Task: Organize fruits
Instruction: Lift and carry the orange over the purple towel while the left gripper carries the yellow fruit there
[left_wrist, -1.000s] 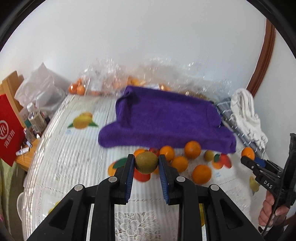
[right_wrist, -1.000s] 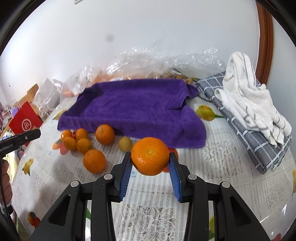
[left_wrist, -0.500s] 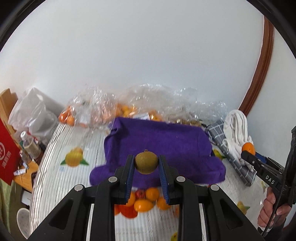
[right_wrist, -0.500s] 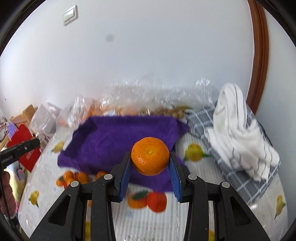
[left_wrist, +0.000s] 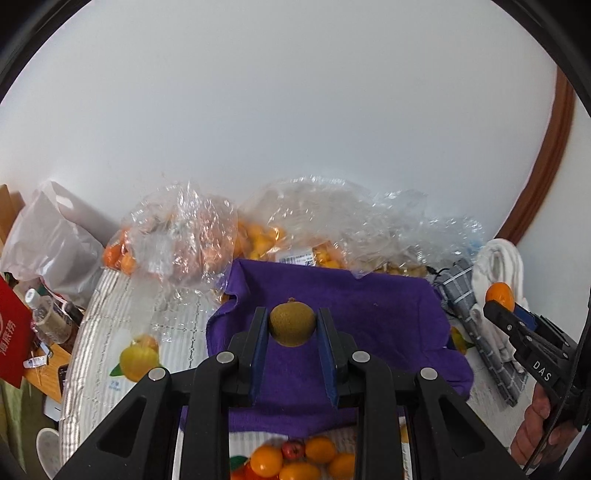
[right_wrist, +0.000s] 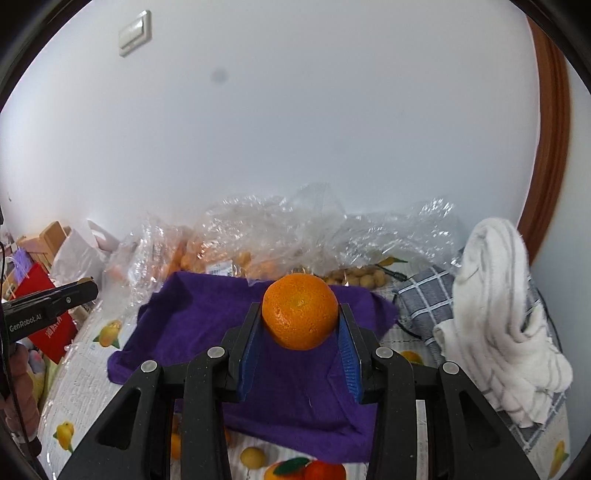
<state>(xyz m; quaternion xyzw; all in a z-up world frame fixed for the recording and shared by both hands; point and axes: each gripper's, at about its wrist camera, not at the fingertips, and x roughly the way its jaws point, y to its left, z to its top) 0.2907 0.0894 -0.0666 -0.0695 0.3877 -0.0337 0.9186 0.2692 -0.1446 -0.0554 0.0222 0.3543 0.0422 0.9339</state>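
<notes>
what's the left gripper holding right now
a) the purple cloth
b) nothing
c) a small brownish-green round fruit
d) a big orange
c: the left gripper is clamped on a small brownish-green fruit above the purple cloth; the orange sits in the right gripper.

Left gripper (left_wrist: 291, 347): two matte black, triangulated finger frames with open cut-outs are flanking the jaws, each carrying two round silver screw heads behind them. Blue ribbed pads (left_wrist: 258, 354) are lining the inner jaw faces. Right gripper (right_wrist: 300, 349): the same black frames, silver screws and blue pads are showing. Seen from the opposite camera, white lettering "DAS" is marking its side, "GenRobot.AI" the left one's. A thin black cable (left_wrist: 543, 450) is trailing behind the right handle, by the person's hand (left_wrist: 535, 432).
</notes>
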